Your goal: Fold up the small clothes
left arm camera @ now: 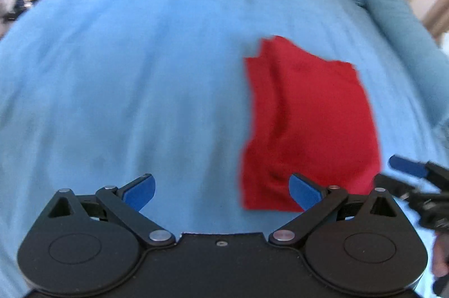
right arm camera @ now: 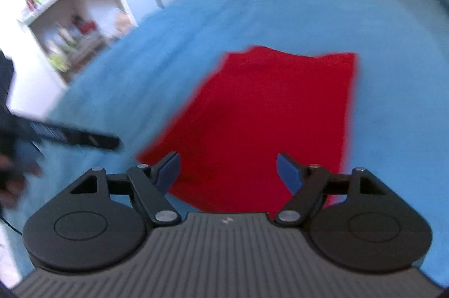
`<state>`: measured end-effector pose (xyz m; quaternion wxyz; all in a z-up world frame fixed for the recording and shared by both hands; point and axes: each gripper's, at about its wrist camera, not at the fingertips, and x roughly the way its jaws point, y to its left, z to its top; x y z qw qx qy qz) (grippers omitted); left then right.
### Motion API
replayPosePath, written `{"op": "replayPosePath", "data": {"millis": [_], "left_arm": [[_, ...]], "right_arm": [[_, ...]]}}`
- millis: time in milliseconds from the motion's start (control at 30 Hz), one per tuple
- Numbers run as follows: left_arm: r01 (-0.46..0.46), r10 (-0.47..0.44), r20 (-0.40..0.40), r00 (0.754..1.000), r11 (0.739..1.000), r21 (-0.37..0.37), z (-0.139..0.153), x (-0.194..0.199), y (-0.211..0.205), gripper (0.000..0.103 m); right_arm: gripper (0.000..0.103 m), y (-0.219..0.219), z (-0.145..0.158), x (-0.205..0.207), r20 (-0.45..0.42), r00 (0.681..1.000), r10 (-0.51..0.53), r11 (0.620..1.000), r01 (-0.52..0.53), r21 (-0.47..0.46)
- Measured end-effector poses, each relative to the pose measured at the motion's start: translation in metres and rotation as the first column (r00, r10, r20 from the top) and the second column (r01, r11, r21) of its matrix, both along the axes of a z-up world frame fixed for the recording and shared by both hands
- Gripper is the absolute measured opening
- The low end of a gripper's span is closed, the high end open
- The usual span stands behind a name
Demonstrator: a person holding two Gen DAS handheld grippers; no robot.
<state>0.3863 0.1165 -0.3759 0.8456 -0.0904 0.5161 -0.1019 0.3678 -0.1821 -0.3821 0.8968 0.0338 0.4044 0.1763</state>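
Both grippers spread, empty; red cloth folded on blue bedspread; shelf beyond.

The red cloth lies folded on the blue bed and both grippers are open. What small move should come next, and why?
Probably lower the right gripper onto the near edge of the red cloth and close its fingers there for another fold. The cloth lies flat on the blue bed cover as a long rectangle, nothing holds it, and that edge sits just ahead of the open right fingers, while the open left gripper is mostly beside it.
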Motion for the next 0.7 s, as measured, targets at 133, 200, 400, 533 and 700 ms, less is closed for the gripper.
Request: {"op": "replayPosePath", "data": {"millis": [133, 200, 400, 533, 700], "left_arm": [[0.071, -0.072, -0.017, 0.997, 0.996, -0.043, -0.008, 0.005, -0.031, 0.094], [0.09, -0.092, -0.038, 0.995, 0.995, -0.05, -0.015, 0.006, -0.042, 0.088], [0.037, -0.042, -0.077, 0.996, 0.997, -0.062, -0.032, 0.011, -0.053, 0.058], [0.008, -0.014, -0.087, 0.996, 0.998, -0.065, -0.032, 0.014, -0.051, 0.012], [0.03, -0.031, -0.028, 0.999, 0.999, -0.037, -0.014, 0.006, -0.058, 0.011]], "right_arm": [[0.092, -0.013, -0.018, -0.022, -0.026, 0.999, -0.047, 0.992, 0.043, -0.119], [0.092, -0.02, -0.03, -0.031, -0.066, 0.996, -0.063, 0.992, 0.056, -0.112], [0.092, -0.025, -0.046, -0.045, -0.101, 0.99, -0.101, 0.991, 0.091, -0.099], [0.092, -0.025, -0.043, -0.041, -0.097, 0.988, -0.117, 0.991, 0.109, -0.08], [0.092, -0.021, -0.04, -0.034, -0.08, 0.991, -0.11, 0.992, 0.104, -0.075]]}}
